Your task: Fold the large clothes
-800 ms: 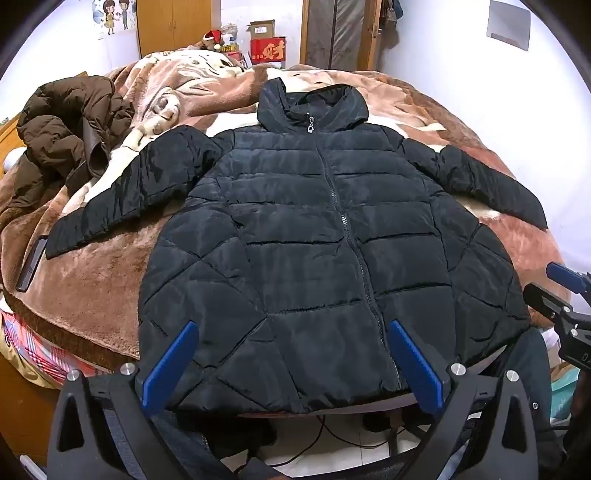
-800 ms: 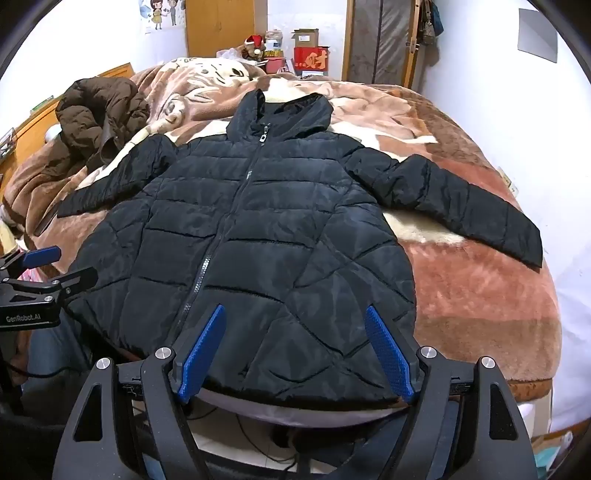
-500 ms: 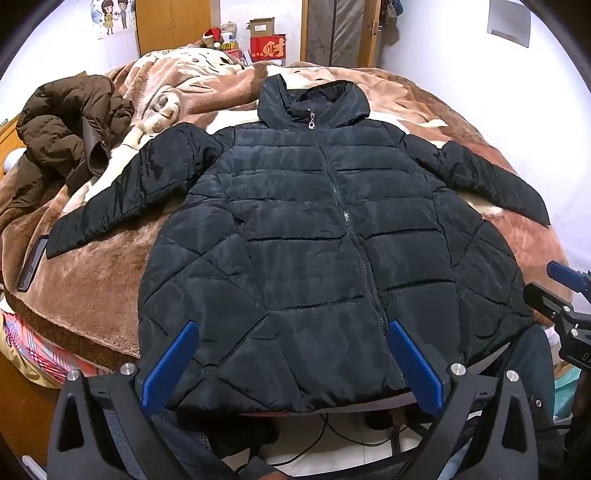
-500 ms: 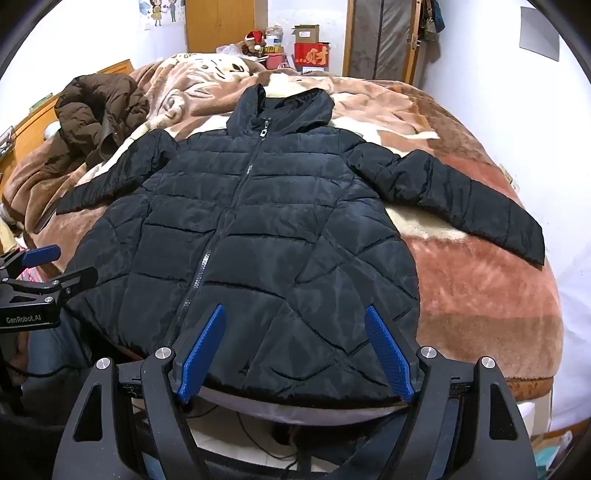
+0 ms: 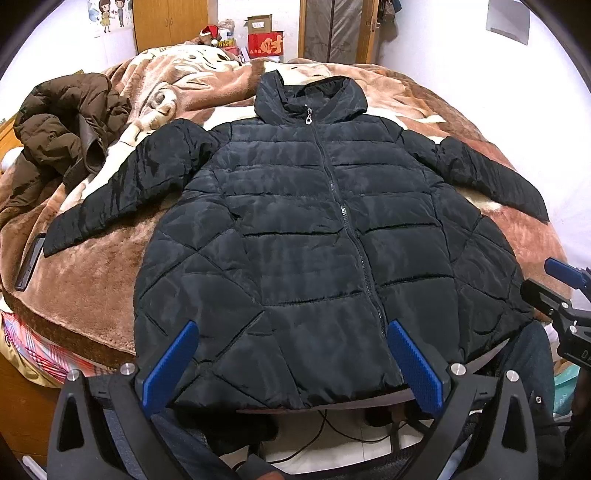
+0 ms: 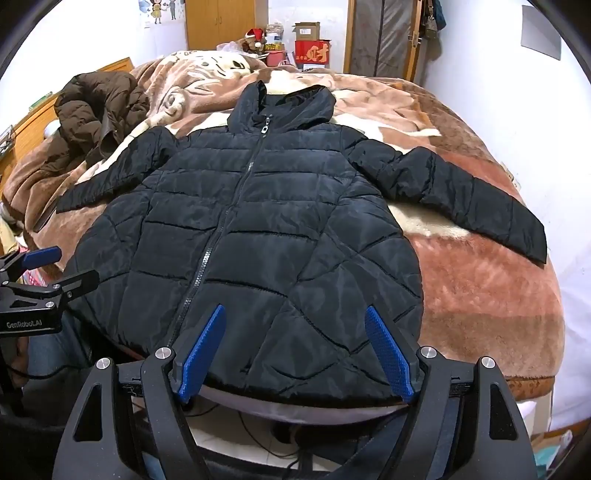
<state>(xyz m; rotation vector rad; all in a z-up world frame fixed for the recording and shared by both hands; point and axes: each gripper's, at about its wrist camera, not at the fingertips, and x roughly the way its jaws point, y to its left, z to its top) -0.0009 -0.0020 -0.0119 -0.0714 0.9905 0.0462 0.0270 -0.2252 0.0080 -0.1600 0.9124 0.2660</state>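
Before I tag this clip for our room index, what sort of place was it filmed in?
Most likely a home bedroom: a bed covered by a plush brown blanket with a black jacket spread on it, and a wooden wardrobe against the far wall.

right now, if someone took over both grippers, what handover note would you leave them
Left gripper: open, empty, above the near hem.
Right gripper: open, empty, also above the near hem.
Black quilted hooded puffer jacket: lies flat, front up and zipped, on the brown plush blanket; both sleeves spread outward, hood at the far end, hem overhanging the near bed edge.
Brown puffer coat: crumpled at the far left of the bed, untouched.
Done: black jacket laid out flat.
Left: every fold. Probably bring the sleeves in across the body first, then fold the body; the brown coat may follow.
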